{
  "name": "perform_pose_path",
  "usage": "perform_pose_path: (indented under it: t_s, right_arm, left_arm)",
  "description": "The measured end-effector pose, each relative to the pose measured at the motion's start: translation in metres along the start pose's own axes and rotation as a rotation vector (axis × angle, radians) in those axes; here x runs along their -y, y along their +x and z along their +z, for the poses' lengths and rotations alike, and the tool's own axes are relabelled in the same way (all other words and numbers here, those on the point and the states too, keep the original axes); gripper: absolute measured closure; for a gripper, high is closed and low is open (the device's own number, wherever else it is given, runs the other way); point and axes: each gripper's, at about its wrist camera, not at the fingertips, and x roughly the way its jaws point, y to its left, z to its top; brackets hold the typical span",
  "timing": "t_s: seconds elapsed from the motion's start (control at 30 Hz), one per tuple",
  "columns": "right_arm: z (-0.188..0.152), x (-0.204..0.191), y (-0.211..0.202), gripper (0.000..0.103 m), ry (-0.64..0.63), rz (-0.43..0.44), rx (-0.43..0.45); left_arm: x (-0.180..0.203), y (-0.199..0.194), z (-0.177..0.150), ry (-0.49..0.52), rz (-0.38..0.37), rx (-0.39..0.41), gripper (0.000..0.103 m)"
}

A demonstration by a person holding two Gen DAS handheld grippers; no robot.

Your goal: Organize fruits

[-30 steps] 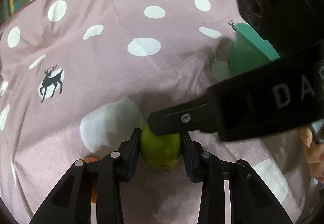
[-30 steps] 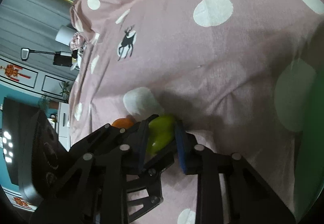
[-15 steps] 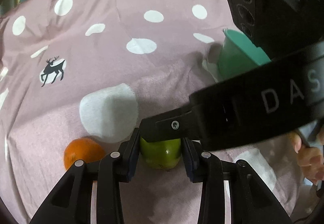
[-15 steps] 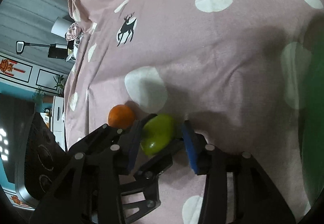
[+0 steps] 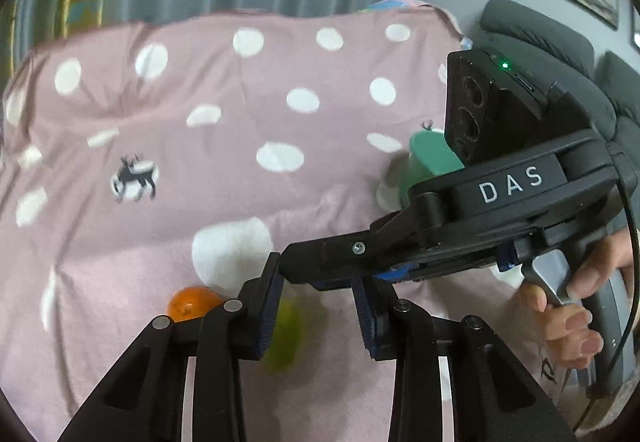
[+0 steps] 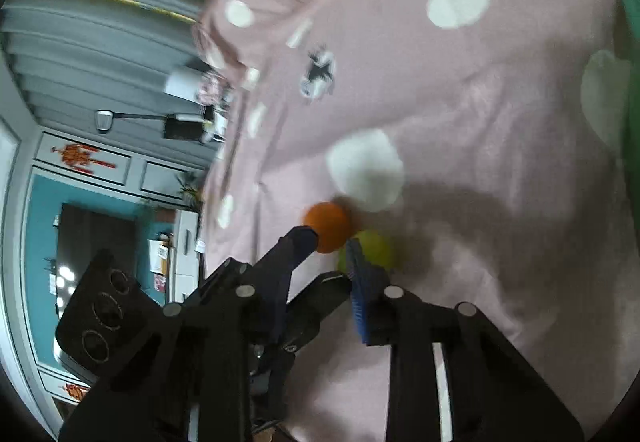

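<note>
A green fruit (image 5: pixel 286 334), blurred, lies on the pink spotted cloth (image 5: pixel 200 178) below my left gripper (image 5: pixel 318 312), whose fingers stand open and no longer touch it. An orange (image 5: pixel 192 302) lies just left of it. My right gripper (image 6: pixel 320 282) is open; in its view the green fruit (image 6: pixel 374 250) and the orange (image 6: pixel 326 226) lie side by side past its fingertips. The right gripper's body crosses the left wrist view, above the left fingers. A green bowl (image 5: pixel 430 158) stands at the right.
A person's hand (image 5: pixel 576 306) holds the right gripper's handle. A grey sofa (image 5: pixel 560 54) is at the far right, curtains behind the cloth. The green bowl's edge (image 6: pixel 632 22) shows at the right of the right wrist view.
Both grippers have risen and pulled back from the cloth. The left gripper opened and let go of the green fruit, which now lies beside the orange.
</note>
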Motion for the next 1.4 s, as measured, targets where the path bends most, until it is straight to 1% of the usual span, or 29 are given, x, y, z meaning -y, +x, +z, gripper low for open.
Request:
perform_pose_path:
  t_s: [0.1, 0.2, 0.27, 0.3, 0.33, 0.37, 0.4, 0.47, 0.5, 0.57, 0.6, 0.67, 0.7, 0.77, 0.83, 0.87, 0.93, 0.97, 1.0, 1.07, 1.1, 1.2, 1.27, 1.3, 1.33, 1.37, 1.4]
  right_arm:
    - [-0.006, -0.013, -0.012, 0.077, -0.043, 0.028, 0.022]
    - [-0.009, -0.018, -0.026, 0.079, -0.060, 0.053, 0.045]
    - [-0.013, -0.023, -0.029, 0.079, -0.059, 0.044, 0.054]
    - [-0.014, -0.025, -0.028, 0.075, -0.057, 0.005, 0.055]
    - [-0.017, -0.023, -0.028, 0.073, -0.054, -0.033, 0.056]
    - [-0.019, -0.021, -0.028, 0.065, -0.038, -0.058, 0.053]
    - [-0.021, -0.016, -0.027, 0.056, -0.023, -0.052, 0.040]
    - [-0.025, -0.011, -0.019, 0.048, -0.003, -0.025, 0.015]
    - [-0.027, -0.010, -0.015, 0.047, 0.001, -0.030, 0.010]
    - [-0.030, -0.007, -0.002, 0.046, 0.013, -0.045, -0.015]
    - [-0.030, -0.006, 0.005, 0.045, 0.024, -0.043, -0.027]
    - [-0.031, -0.005, 0.023, 0.044, 0.052, -0.033, -0.045]
    - [-0.031, -0.006, 0.027, 0.044, 0.054, -0.029, -0.051]
    - [-0.030, -0.011, 0.046, 0.043, 0.046, -0.039, -0.076]
    - [-0.029, -0.015, 0.057, 0.040, 0.046, -0.045, -0.096]
    - [-0.027, -0.017, 0.065, 0.037, 0.057, -0.040, -0.105]
    - [-0.023, -0.020, 0.077, 0.032, 0.084, -0.033, -0.106]
    - [-0.021, -0.021, 0.081, 0.030, 0.091, -0.027, -0.106]
    - [-0.019, -0.023, 0.086, 0.030, 0.093, -0.020, -0.109]
    - [-0.013, -0.030, 0.100, 0.030, 0.085, -0.012, -0.124]
    - [-0.012, -0.031, 0.105, 0.030, 0.083, -0.011, -0.129]
    - [-0.009, -0.035, 0.123, 0.031, 0.078, -0.010, -0.156]
    - [-0.007, -0.038, 0.134, 0.035, 0.069, -0.002, -0.167]
    - [-0.006, -0.040, 0.137, 0.039, 0.060, -0.001, -0.172]
    - [-0.005, -0.042, 0.139, 0.042, 0.052, -0.004, -0.173]
    - [-0.006, -0.042, 0.143, 0.049, 0.030, -0.008, -0.185]
    - [-0.005, -0.042, 0.144, 0.055, 0.017, -0.011, -0.173]
  left_arm:
    - [0.016, -0.018, 0.003, 0.024, 0.011, 0.025, 0.069]
    - [0.013, -0.021, 0.012, 0.023, -0.012, 0.039, 0.069]
    - [0.013, -0.020, 0.013, 0.042, -0.009, 0.024, 0.069]
    - [0.011, -0.016, 0.012, 0.057, 0.014, 0.001, 0.069]
    - [0.012, -0.019, 0.010, 0.065, 0.032, -0.004, 0.069]
    - [0.012, -0.023, 0.006, 0.072, 0.049, 0.000, 0.069]
    - [0.010, -0.031, -0.001, 0.072, 0.068, 0.005, 0.069]
    - [0.003, -0.042, -0.010, 0.065, 0.097, -0.004, 0.069]
    - [-0.006, -0.047, -0.016, 0.054, 0.119, -0.016, 0.067]
    - [-0.022, -0.052, -0.025, 0.042, 0.152, -0.056, 0.055]
    - [-0.028, -0.051, -0.028, 0.041, 0.165, -0.076, 0.042]
    - [-0.041, -0.046, -0.035, 0.033, 0.224, -0.120, 0.030]
    - [-0.048, -0.044, -0.037, 0.022, 0.247, -0.132, 0.030]
    - [-0.061, -0.038, -0.041, -0.009, 0.244, -0.160, 0.029]
    - [-0.072, -0.025, -0.042, -0.015, 0.272, -0.212, 0.029]
    - [-0.078, -0.017, -0.042, -0.003, 0.299, -0.245, 0.029]
    - [-0.088, -0.011, -0.045, -0.011, 0.330, -0.276, 0.029]
    - [-0.096, -0.010, -0.046, -0.035, 0.300, -0.280, 0.029]
    - [-0.102, -0.010, -0.048, -0.060, 0.259, -0.274, 0.029]
    - [-0.113, -0.010, -0.047, -0.108, 0.203, -0.256, 0.029]
    - [-0.116, -0.009, -0.044, -0.116, 0.192, -0.245, 0.029]
    - [-0.119, -0.002, -0.039, -0.090, 0.193, -0.256, 0.029]
    - [-0.117, 0.000, -0.038, -0.065, 0.205, -0.263, 0.029]
    - [-0.116, 0.001, -0.039, -0.054, 0.208, -0.258, 0.031]
    - [-0.114, 0.001, -0.040, -0.038, 0.216, -0.261, 0.035]
    - [-0.113, 0.002, -0.040, -0.025, 0.227, -0.265, 0.038]
    - [-0.114, 0.003, -0.039, -0.026, 0.224, -0.273, 0.046]
